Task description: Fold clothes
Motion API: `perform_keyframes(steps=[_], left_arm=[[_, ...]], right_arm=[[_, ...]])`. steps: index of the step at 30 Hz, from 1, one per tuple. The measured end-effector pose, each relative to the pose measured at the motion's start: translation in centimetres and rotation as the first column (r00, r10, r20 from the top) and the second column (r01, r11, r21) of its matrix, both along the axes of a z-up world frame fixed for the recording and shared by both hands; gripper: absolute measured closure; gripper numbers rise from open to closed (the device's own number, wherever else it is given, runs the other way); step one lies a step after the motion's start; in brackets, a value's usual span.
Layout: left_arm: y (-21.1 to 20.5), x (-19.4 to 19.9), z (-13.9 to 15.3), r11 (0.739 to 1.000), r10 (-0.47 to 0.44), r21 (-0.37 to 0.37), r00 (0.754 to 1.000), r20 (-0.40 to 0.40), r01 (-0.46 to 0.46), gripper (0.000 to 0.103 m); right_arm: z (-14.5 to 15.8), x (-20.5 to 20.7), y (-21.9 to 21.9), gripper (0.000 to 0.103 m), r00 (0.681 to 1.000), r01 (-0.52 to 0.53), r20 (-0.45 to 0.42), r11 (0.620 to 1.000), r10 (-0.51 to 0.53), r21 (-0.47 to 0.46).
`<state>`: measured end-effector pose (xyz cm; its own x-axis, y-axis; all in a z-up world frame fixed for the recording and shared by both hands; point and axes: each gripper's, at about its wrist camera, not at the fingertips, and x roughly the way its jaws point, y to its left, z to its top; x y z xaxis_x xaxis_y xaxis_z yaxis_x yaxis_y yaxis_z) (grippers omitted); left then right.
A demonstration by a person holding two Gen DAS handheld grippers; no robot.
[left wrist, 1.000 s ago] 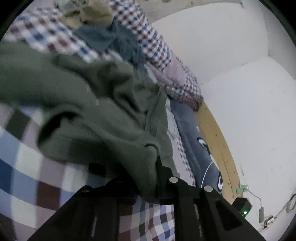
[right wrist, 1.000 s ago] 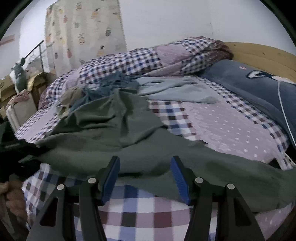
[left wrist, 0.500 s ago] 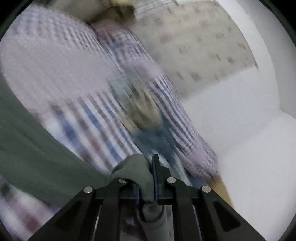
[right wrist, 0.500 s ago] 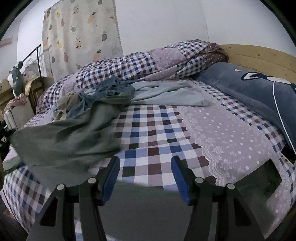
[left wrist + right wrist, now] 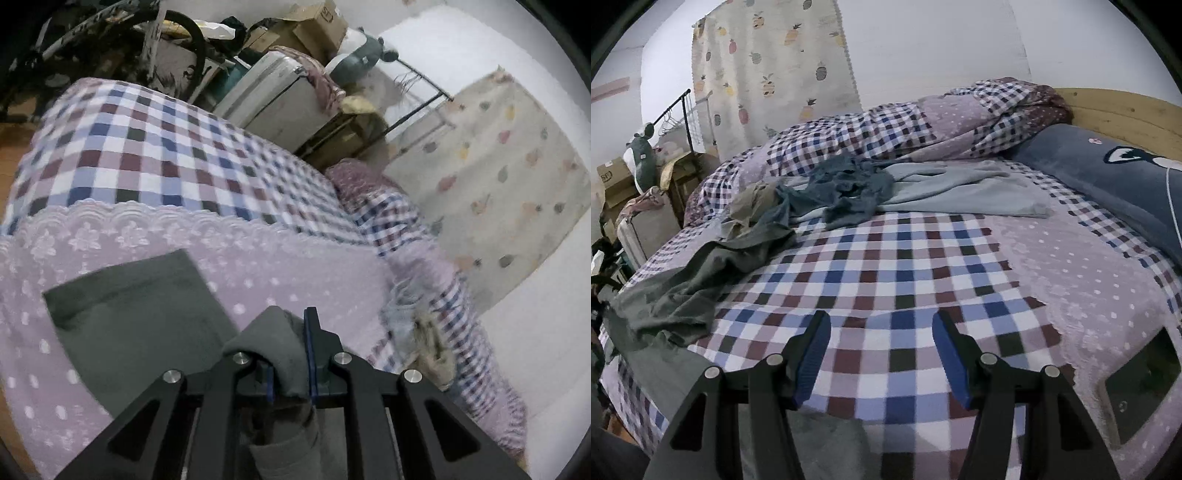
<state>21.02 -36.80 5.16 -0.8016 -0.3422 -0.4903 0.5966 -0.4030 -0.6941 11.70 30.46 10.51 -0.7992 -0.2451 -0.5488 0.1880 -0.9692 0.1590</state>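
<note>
on the checked bedspread (image 5: 908,258), going left to right in the right wrist view: a grey-green garment (image 5: 683,291) lies crumpled at the bedspread's left edge, a heap of blue and beige clothes (image 5: 827,188) sits behind it toward the rolled duvet (image 5: 923,122), and a navy pillow (image 5: 1108,173) lies at the right. the right gripper (image 5: 881,354) hovers over the bedspread, jaws wide and empty. the left gripper (image 5: 290,354) is clamped on a fold of the grey-green garment (image 5: 140,314), which lies on the bedspread's dotted lilac part.
</note>
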Motion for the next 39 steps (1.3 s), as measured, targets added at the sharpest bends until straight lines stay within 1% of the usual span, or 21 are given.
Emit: perform_keyframes(steps=[1,4,6,7,9,11,15,20,21,22,23,24,25,27,29,30,31,32,34,35,39], left_arm=[[0.2,-0.1,0.1,1.0,-0.016,-0.004,1.0,0.001,0.016,0.088],[0.7,0.7,0.5,0.998,-0.064,-0.007,0.998,-0.012,0.064,0.068],[0.9,1.9,0.6,0.996,-0.087,0.0,0.996,-0.007,0.087,0.044],[1.0,2.5,0.7,0.995,-0.099,0.003,0.995,-0.005,0.099,0.039],[1.3,3.6,0.8,0.993,-0.117,0.007,0.993,0.006,0.117,0.017],[2.1,3.8,0.8,0.993,-0.113,-0.011,0.992,0.055,0.113,0.016],[5.4,3.8,0.5,0.976,-0.219,0.004,0.974,0.055,0.219,0.016],[9.5,3.7,0.1,0.938,-0.348,0.022,0.936,0.052,0.347,0.016],[10.6,3.6,0.1,0.925,-0.38,0.019,0.923,0.051,0.38,0.016],[12.5,3.3,0.3,0.901,-0.433,-0.006,0.9,0.051,0.434,0.016],[14.5,3.1,0.6,0.869,-0.493,-0.029,0.869,0.052,0.495,0.016],[17.0,2.9,0.7,0.822,-0.565,-0.046,0.824,0.054,0.567,0.016],[19.0,2.8,0.6,0.785,-0.616,-0.045,0.786,0.058,0.618,0.016],[23.2,2.2,-0.2,0.693,-0.719,-0.01,0.692,0.066,0.721,0.016],[26.6,1.7,-1.3,0.616,-0.787,0.039,0.612,0.076,0.787,0.016],[28.5,1.5,-1.9,0.572,-0.819,0.064,0.567,0.084,0.818,0.016],[29.9,1.3,-2.4,0.545,-0.838,0.08,0.538,0.093,0.834,0.016],[31.0,1.1,-2.8,0.526,-0.85,0.089,0.517,0.103,0.846,0.016],[32.4,0.9,-3.1,0.531,-0.844,0.071,0.521,0.125,0.844,0.016],[32.6,0.7,-3.0,0.533,-0.844,0.074,0.523,0.117,0.843,0.016],[31.6,-0.2,-3.3,0.55,-0.834,0.121,0.551,0.029,0.826,0.016]], right_arm=[[0.0,-0.1,-0.2,0.042,1.0,-0.002,0.001,1.0,0.002,-0.006],[-0.3,-0.6,-0.6,0.042,1.0,-0.003,0.018,1.0,0.003,-0.02],[-0.5,-0.9,-0.7,0.042,0.999,-0.001,0.032,1.0,0.002,-0.029],[-0.6,-1.0,-0.7,0.042,0.999,0.0,0.04,0.999,0.002,-0.033],[-0.9,-1.0,-0.2,0.042,0.998,0.004,0.062,0.999,-0.001,-0.039],[-1.1,-0.9,0.4,0.042,0.997,0.017,0.082,0.999,-0.013,-0.048],[-1.1,0.0,2.3,0.042,0.995,0.05,0.092,0.996,-0.043,-0.078],[-0.7,1.1,3.8,0.042,0.993,0.08,0.095,0.992,-0.071,-0.099],[-0.7,1.4,4.0,0.042,0.993,0.085,0.094,0.991,-0.076,-0.099],[-0.6,1.6,4.2,0.042,0.993,0.087,0.092,0.991,-0.078,-0.1],[-0.5,1.8,4.4,0.042,0.993,0.09,0.09,0.991,-0.081,-0.101],[-0.5,2.0,4.6,0.042,0.993,0.092,0.088,0.99,-0.083,-0.102],[-0.4,2.3,4.8,0.042,0.993,0.093,0.085,0.99,-0.084,-0.104],[-0.2,2.7,5.3,0.042,0.993,0.095,0.078,0.989,-0.087,-0.109],[-0.1,3.1,5.8,0.042,0.993,0.099,0.074,0.989,-0.091,-0.11],[0.0,3.3,6.0,0.042,0.993,0.101,0.072,0.989,-0.093,-0.11],[0.0,3.5,6.3,0.042,0.993,0.102,0.07,0.989,-0.095,-0.107],[0.1,3.7,6.5,0.042,0.993,0.103,0.068,0.989,-0.096,-0.104],[0.1,3.9,7.1,0.042,0.993,0.107,0.065,0.989,-0.101,-0.103],[0.1,4.0,7.4,0.042,0.993,0.11,0.064,0.988,-0.104,-0.104],[0.0,4.1,8.1,0.042,0.992,0.114,0.068,0.989,-0.108,-0.095]])
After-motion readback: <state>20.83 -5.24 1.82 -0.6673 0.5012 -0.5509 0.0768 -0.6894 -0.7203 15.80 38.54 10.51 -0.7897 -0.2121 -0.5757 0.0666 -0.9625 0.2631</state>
